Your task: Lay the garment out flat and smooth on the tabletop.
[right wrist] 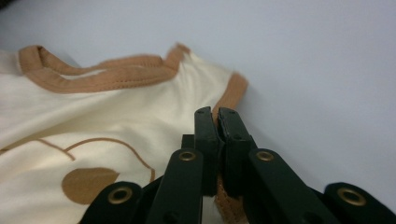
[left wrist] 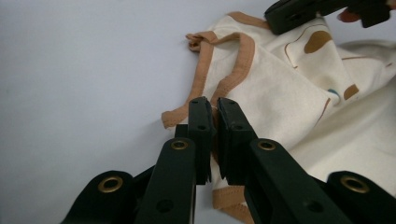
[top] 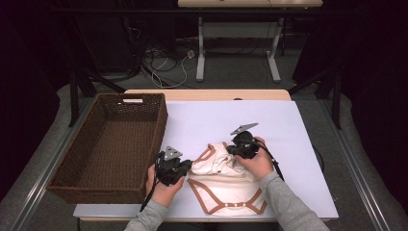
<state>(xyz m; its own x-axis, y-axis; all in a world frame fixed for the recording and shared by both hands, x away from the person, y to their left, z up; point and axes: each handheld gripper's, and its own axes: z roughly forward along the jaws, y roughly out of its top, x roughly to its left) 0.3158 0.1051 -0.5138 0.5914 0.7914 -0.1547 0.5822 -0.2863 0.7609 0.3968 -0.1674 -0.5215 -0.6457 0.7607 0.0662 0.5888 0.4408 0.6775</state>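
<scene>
Both grippers pinch the cream bodysuit [top: 223, 180] by its brown trim: the left gripper [left wrist: 212, 105] on the edge nearest the wicker basket [top: 108, 144], the right gripper [right wrist: 215, 114] on the opposite edge. To fold it well, I judge both pinches should stay firm and lift together, keeping the cloth taut. Bodysuit lies on the counter [top: 288, 125] just beside the basket, partly crumpled between the grippers.
</scene>
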